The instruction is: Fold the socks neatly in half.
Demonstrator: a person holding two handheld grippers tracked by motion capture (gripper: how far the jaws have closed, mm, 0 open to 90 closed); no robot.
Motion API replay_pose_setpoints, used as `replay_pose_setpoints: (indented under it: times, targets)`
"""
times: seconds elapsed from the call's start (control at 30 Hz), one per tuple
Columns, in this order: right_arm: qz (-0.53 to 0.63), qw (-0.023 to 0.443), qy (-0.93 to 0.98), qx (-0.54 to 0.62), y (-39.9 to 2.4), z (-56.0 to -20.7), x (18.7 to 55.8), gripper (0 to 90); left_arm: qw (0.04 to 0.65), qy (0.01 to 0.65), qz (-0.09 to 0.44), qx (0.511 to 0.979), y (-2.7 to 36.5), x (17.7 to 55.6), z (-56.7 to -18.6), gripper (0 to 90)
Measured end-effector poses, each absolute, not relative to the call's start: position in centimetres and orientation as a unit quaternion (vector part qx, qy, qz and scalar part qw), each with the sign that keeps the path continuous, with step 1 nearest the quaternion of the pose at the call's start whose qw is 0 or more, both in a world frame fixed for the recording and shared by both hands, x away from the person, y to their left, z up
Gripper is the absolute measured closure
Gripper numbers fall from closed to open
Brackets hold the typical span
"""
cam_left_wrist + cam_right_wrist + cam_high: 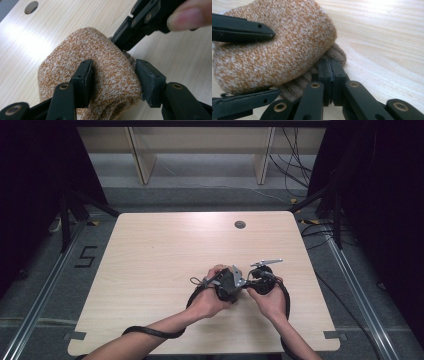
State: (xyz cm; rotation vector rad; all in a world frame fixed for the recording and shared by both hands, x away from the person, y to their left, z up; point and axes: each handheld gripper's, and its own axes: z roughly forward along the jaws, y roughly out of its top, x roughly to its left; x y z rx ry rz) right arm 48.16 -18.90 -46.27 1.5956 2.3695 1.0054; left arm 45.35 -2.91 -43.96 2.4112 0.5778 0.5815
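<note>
A rolled orange-and-white knit sock lies on the wooden table, with a brown ribbed cuff poking out beneath it. My left gripper is shut on the roll, one jaw pressed into each side. My right gripper is shut, its tips touching the brown cuff; I see no fabric between the jaws. In the left gripper view the right gripper reaches in from the upper right to the sock's far edge. In the high view both hands hold the left gripper and right gripper close together, and they hide the sock.
A round cable hole sits in the table near its far edge. Black cables trail from both grippers toward the near edge. Bare tabletop lies to the left, the right and beyond the hands. Dark stands and floor rails flank the table.
</note>
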Motion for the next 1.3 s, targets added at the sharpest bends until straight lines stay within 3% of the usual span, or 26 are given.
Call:
replay_pose_setpoints:
  times: [0.33,0.43,0.7,1.3]
  targets:
    - [0.375,0.093,0.761,0.521,-19.6,-43.4,48.9,83.4,0.300,0.217,0.221,0.902,-3.1,45.2,-44.2,47.8]
    - [0.373,0.076,0.752,0.538,-19.0,-42.7,48.9,80.5,0.306,0.219,0.215,0.901,-3.1,45.1,-44.2,46.7]
    - [0.384,0.067,0.753,0.530,-18.7,-43.3,49.4,75.3,0.326,0.230,0.196,0.896,-3.1,45.0,-44.4,44.8]
    - [0.366,0.076,0.771,0.515,-18.4,-43.6,49.9,74.8,0.332,0.224,0.198,0.895,-3.2,44.8,-44.7,42.3]
